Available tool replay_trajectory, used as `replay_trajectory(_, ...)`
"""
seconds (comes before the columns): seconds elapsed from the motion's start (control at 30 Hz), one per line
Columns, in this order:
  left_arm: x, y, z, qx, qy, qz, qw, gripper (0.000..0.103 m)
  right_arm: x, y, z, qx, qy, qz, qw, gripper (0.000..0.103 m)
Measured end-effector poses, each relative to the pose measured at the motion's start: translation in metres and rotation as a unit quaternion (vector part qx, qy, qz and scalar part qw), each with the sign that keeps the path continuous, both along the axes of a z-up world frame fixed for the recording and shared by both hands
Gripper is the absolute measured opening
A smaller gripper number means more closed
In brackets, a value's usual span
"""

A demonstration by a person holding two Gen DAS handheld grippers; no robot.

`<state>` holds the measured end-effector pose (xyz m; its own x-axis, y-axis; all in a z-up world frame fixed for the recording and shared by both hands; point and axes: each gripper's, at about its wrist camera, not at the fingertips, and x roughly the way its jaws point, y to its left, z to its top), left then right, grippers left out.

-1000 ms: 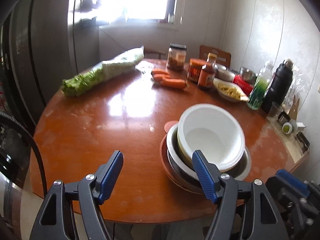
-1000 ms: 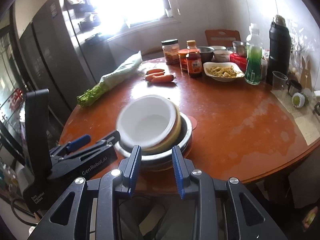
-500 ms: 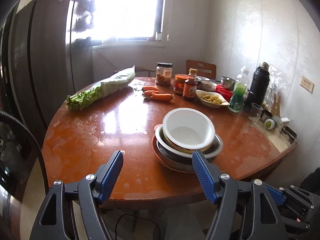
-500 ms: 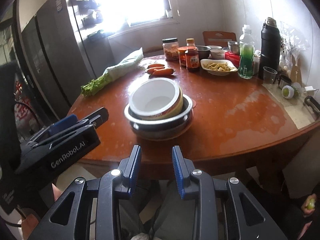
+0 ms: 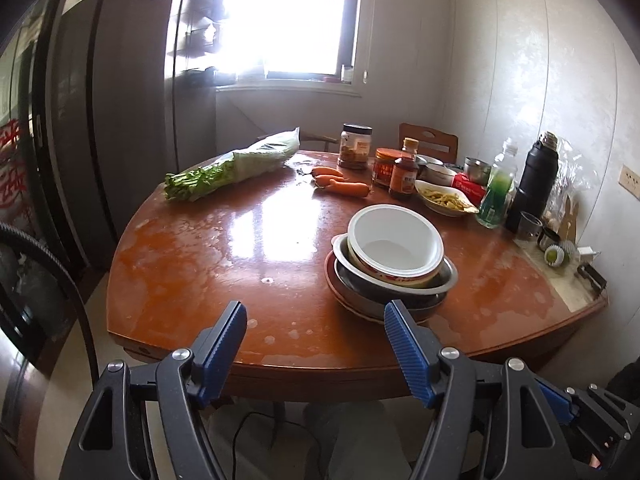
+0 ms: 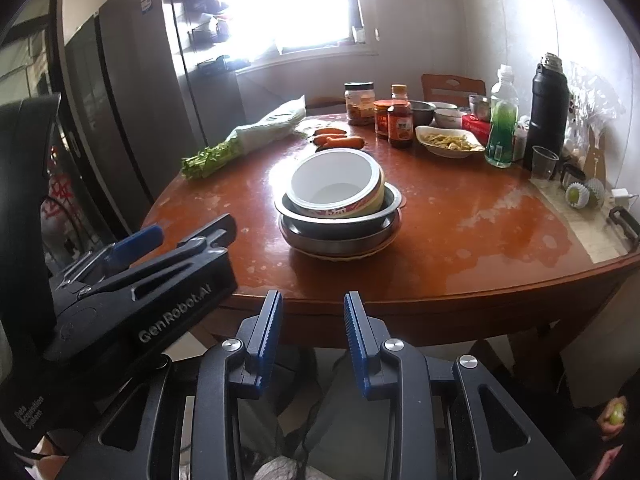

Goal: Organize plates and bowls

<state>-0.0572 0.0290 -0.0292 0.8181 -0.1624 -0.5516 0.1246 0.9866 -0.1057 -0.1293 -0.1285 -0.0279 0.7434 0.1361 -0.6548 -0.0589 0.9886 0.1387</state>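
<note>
We count one stack of dishes on the round reddish-brown wooden table (image 5: 200, 264): a white-lined bowl with a cream and red outside (image 5: 395, 242) sits in a steel bowl (image 5: 448, 274), which sits in a second, darker metal bowl (image 6: 340, 236), all on a brownish plate (image 5: 340, 296) at the bottom. The white bowl holds nothing we can see. Three orange carrots (image 5: 340, 184) lie touching one another at 12 o'clock from the stack, and one bagged bundle of leafy greens (image 5: 236, 164) lies at 10 o'clock. At 1 o'clock stand three jars or bottles of sauce (image 6: 394, 120), one white oblong dish of yellowish food (image 6: 450, 142), one green-filled plastic bottle (image 6: 502, 120), one black thermos flask (image 6: 550, 108) and one clear plastic cup (image 6: 544, 162); small bowls behind them are too crowded to count.

Our left gripper (image 5: 316, 332) hangs off the near table edge with its blue-padded jaws spread wide and nothing between them; the stack lies at 1 o'clock from it, just past the right fingertip. Our right gripper (image 6: 312, 312) is held below the table edge, jaws parted by a narrow gap and holding nothing; the stack stands at 12 o'clock from it, well apart.
</note>
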Motion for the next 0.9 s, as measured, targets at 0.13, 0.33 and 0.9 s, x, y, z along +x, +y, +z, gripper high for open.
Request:
replay_trajectory(0.13, 0.0, -0.001, 0.0, 0.012, -0.003, 0.007, 0.9999, 0.071, 0.0, -0.003, 0.0, -0.002, 0.001, -0.006, 1.0, 0.033)
replay_trajectory(0.33, 0.003, -0.004, -0.004, 0.012, 0.005, -0.001, 0.9999, 0.071, 0.0, -0.004, -0.002, -0.003, 0.002, -0.008, 1.0, 0.033)
replay_trajectory(0.9, 0.0, -0.006, -0.003, 0.021, 0.001, -0.01, 0.9997, 0.071, 0.004, -0.007, -0.007, -0.006, 0.002, -0.016, 1.0, 0.033)
